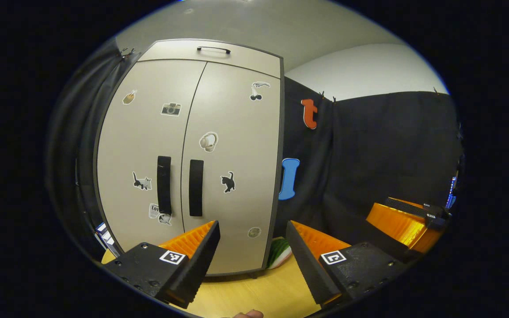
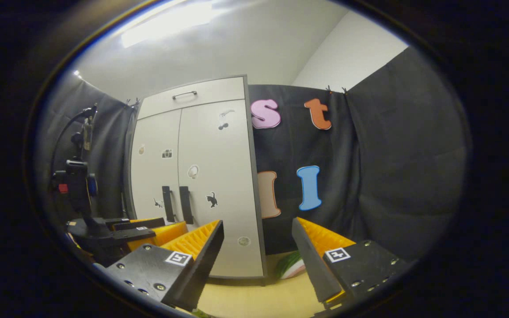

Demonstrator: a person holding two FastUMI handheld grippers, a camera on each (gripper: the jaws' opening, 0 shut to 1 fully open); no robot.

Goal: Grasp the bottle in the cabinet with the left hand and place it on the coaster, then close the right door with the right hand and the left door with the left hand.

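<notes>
Cabinet (image 1: 201,154): two doors shut, two dark handles (image 1: 196,187), eight stickers counted; "Love" legible. Left gripper (image 1: 252,249) and right gripper (image 2: 259,251) held spread, empty.

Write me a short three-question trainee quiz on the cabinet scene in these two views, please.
1. True or false: both cabinet doors are shut.
2. What lies on the table right of the cabinet's foot?
A. a coaster
B. a green striped object
C. a bottle
3. Fill in: the left gripper and right gripper are both ____ and hold nothing.

Key: 1 true; 2 B; 3 open.
</notes>
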